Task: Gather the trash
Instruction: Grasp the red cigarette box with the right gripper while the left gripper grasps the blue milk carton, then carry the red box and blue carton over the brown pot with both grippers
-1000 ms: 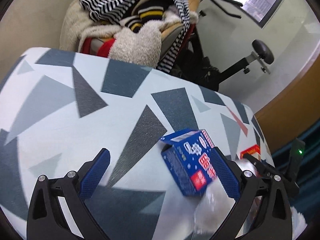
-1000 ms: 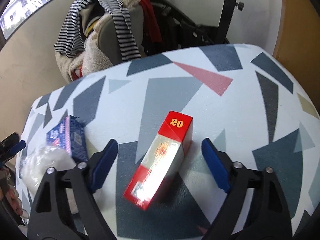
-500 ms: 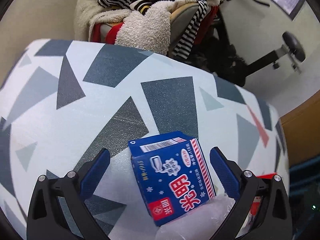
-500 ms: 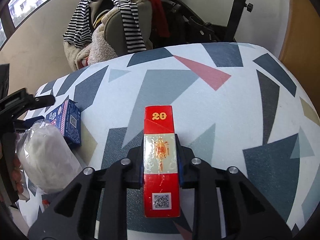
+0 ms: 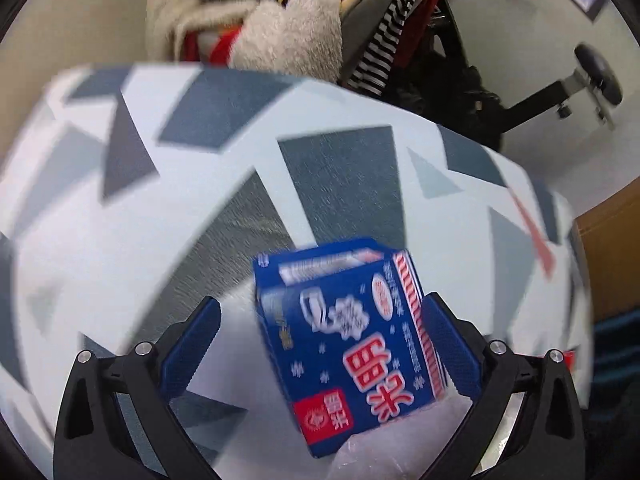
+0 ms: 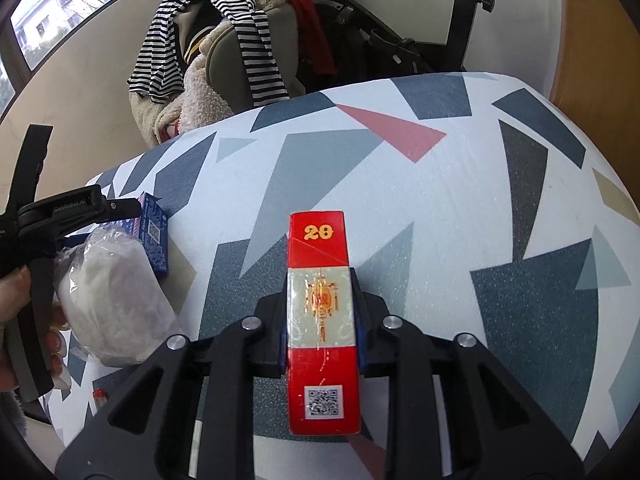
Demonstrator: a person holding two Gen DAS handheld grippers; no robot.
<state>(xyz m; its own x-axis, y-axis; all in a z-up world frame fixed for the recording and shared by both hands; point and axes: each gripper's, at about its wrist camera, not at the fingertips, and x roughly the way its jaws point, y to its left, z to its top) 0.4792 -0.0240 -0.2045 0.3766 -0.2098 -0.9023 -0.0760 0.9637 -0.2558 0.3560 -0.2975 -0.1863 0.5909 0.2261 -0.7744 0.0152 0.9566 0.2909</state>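
My right gripper is shut on a long red box marked 28 and holds it over the patterned table. My left gripper is open around a blue carton with red and white lettering; its right finger touches the carton, the left finger stands apart. The blue carton also shows at the left of the right wrist view, with the left gripper over it. A clear plastic bag with white stuffing lies against the carton.
A chair piled with striped and fleecy clothes stands behind the table. An exercise bike stands further back. A wooden panel is at the right. A small red item lies near the table's front left edge.
My right gripper closed on the red box and lifted it. My left gripper moved forward so the blue carton sits between its fingers; that view is blurred with motion.
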